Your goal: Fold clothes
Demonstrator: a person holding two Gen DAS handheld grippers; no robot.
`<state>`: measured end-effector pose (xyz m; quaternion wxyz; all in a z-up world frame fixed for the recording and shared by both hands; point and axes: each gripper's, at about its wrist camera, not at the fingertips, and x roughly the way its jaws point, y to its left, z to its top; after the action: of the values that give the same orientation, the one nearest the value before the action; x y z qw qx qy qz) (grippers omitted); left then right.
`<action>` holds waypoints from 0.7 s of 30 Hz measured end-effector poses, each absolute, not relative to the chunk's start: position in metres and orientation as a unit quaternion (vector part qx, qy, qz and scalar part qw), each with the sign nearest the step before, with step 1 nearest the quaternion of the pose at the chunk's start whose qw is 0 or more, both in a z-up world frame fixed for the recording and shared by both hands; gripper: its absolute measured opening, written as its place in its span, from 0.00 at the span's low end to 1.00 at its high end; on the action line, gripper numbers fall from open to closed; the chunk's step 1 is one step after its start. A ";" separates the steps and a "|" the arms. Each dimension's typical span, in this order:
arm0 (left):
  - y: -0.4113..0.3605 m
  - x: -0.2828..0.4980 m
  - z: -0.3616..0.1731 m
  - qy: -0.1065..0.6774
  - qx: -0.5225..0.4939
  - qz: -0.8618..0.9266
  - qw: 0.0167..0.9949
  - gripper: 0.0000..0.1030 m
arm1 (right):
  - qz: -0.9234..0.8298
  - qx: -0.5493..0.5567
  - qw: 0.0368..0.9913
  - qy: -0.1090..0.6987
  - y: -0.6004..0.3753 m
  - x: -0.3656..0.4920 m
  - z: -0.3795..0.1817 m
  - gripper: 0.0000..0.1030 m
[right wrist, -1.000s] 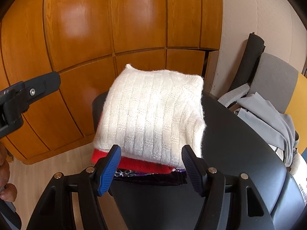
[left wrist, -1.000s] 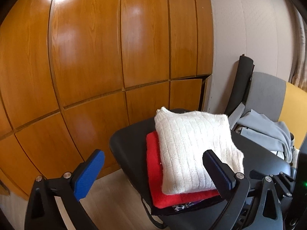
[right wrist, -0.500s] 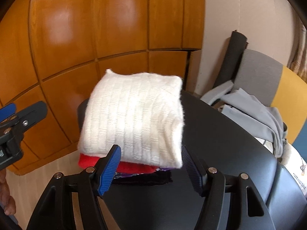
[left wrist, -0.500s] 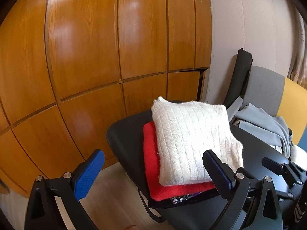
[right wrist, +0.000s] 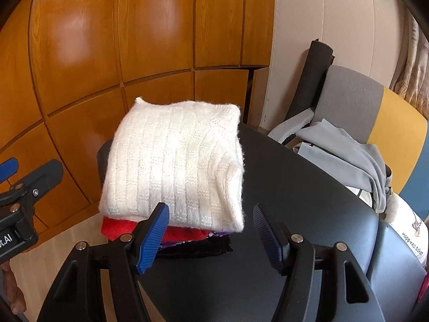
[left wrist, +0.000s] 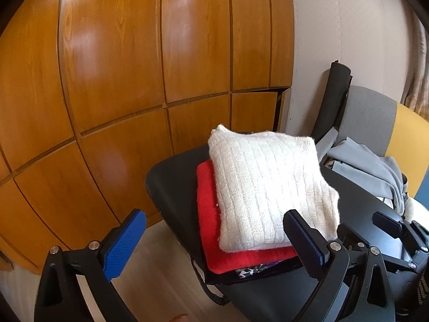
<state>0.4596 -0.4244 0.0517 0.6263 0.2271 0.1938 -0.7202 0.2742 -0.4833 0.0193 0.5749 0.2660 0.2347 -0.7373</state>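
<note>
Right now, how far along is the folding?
Done: a white knit sweater lies folded on a red garment and darker pieces, stacked on the black table. In hand: nothing; the left hand-held gripper and right hand-held gripper are both open. Left: the grey garment draped unfolded on the chair.

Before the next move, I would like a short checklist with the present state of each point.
1. Left tool open and holding nothing: ok.
2. Right tool open and holding nothing: ok.
3. White knitted sweater folded and lying on top of the pile: ok.
4. Red garment folded under it: ok; its edge shows at the left and front.
5. Dark garments at the bottom folded neatly: cannot tell, only a thin edge shows.
6. Grey garment on the chair still unfolded: not ok; it looks like the next piece.
</note>
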 end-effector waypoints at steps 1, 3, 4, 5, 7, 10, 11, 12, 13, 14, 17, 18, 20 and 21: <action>-0.424 0.460 0.051 0.194 0.228 -0.720 0.626 1.00 | -0.737 0.266 0.575 0.236 -0.483 0.275 0.019 0.65; -0.423 0.459 0.050 0.195 0.230 -0.720 0.626 1.00 | -0.736 0.266 0.575 0.237 -0.483 0.276 0.018 0.65; -0.424 0.459 0.050 0.195 0.231 -0.720 0.625 1.00 | -0.737 0.266 0.574 0.237 -0.483 0.276 0.018 0.65; -0.424 0.458 0.050 0.195 0.232 -0.720 0.625 1.00 | -0.737 0.266 0.574 0.237 -0.483 0.277 0.018 0.65; -0.424 0.458 0.049 0.196 0.233 -0.720 0.624 1.00 | -0.739 0.265 0.572 0.238 -0.483 0.277 0.018 0.65; -0.425 0.458 0.049 0.199 0.235 -0.719 0.623 1.00 | -0.740 0.265 0.570 0.240 -0.483 0.278 0.018 0.65; -0.425 0.458 0.049 0.200 0.235 -0.719 0.622 1.00 | -0.740 0.265 0.569 0.240 -0.483 0.277 0.018 0.65; -0.426 0.459 0.049 0.201 0.235 -0.719 0.622 1.00 | -0.740 0.265 0.569 0.240 -0.483 0.277 0.018 0.65; -0.426 0.459 0.049 0.202 0.235 -0.719 0.622 1.00 | -0.740 0.265 0.570 0.240 -0.483 0.278 0.019 0.65; -0.426 0.459 0.049 0.203 0.235 -0.719 0.622 1.00 | -0.740 0.265 0.570 0.240 -0.483 0.278 0.019 0.65; -0.427 0.461 0.048 0.204 0.236 -0.719 0.622 1.00 | -0.741 0.264 0.569 0.241 -0.483 0.279 0.019 0.65; -0.427 0.461 0.048 0.205 0.236 -0.719 0.621 1.00 | -0.740 0.264 0.569 0.242 -0.483 0.280 0.019 0.65; -0.427 0.462 0.047 0.208 0.237 -0.718 0.620 1.00 | -0.740 0.264 0.569 0.243 -0.483 0.280 0.019 0.65; -0.428 0.462 0.046 0.210 0.238 -0.718 0.620 1.00 | -0.739 0.265 0.569 0.243 -0.483 0.281 0.019 0.65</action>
<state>0.4621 -0.4278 0.0464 0.6196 0.2376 0.2095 -0.7182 0.2808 -0.4828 0.0189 0.5691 0.2647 0.2433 -0.7395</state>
